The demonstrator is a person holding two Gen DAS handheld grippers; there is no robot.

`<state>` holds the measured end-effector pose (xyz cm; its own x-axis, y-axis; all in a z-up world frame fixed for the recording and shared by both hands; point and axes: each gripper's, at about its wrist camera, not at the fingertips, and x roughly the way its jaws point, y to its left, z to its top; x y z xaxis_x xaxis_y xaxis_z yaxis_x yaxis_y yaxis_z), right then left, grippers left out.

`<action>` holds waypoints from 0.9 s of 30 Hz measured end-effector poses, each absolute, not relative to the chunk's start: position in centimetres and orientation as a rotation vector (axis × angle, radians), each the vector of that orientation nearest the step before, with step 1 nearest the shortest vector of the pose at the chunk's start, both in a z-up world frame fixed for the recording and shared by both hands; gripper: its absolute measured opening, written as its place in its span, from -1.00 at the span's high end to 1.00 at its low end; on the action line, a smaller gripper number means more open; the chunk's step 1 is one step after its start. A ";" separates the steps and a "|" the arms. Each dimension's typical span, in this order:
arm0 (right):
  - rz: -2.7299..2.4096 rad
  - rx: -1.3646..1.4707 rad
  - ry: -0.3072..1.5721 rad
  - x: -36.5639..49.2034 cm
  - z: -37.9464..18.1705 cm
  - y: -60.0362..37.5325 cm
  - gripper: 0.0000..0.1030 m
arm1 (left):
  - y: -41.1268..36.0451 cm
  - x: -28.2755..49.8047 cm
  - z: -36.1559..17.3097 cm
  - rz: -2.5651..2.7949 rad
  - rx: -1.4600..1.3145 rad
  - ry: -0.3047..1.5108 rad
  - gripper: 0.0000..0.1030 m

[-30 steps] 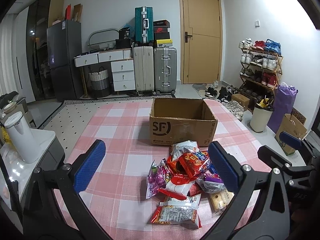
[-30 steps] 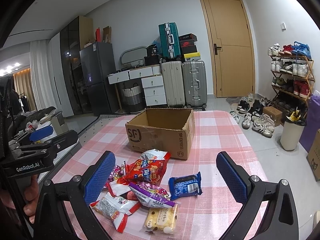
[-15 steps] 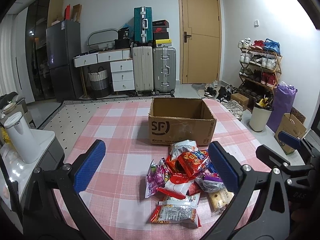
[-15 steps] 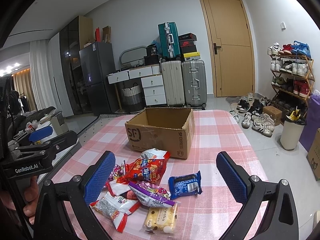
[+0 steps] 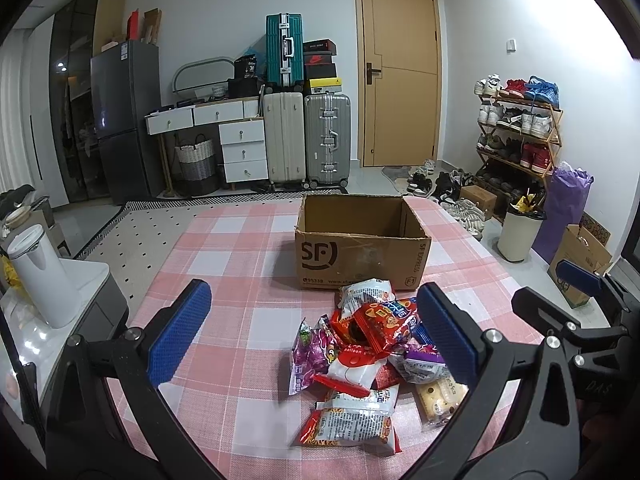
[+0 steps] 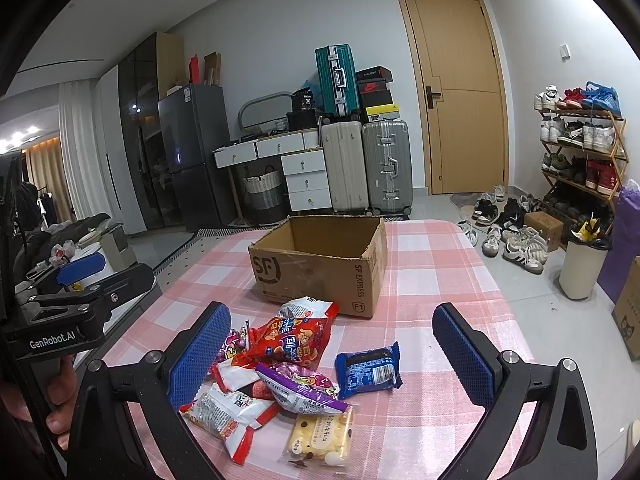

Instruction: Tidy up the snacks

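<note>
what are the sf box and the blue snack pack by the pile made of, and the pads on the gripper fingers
SF box: brown corrugated cardboard, matte, with scuffed faces and a raw cut rim.
Blue snack pack: likely thin plastic film, glossy, with crimped end seals.
Finger pads: blue, with a fine grid texture; probably rubber or soft plastic, on black frames that could be metal or plastic.

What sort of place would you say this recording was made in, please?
Most likely a lived-in home, near the entrance. A shoe rack full of sneakers stands by a wooden door, suitcases are stacked against the wall beside a fridge, and the table has a pink checked cloth.
</note>
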<state>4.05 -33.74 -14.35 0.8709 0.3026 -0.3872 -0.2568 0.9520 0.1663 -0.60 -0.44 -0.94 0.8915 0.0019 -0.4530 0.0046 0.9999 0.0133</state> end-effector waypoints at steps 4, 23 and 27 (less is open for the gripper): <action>0.291 0.113 0.423 4.0 -14.4 -33.8 -0.99 | -0.4 -0.6 -1.0 0.001 0.015 0.470 -0.99; 0.304 0.108 0.439 3.4 -15.4 -34.2 -0.99 | -0.6 -0.2 -1.5 -0.013 0.007 0.495 -0.99; 0.324 0.094 0.473 3.5 -16.2 -33.8 -0.99 | -0.5 -0.1 -1.7 -0.017 0.002 0.498 -0.99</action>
<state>3.53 -33.76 -16.25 0.8401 0.3279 -0.4320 -0.2846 0.9446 0.1635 -0.13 -0.55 -1.73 0.8783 -0.0163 -0.4778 0.0171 0.9999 -0.0027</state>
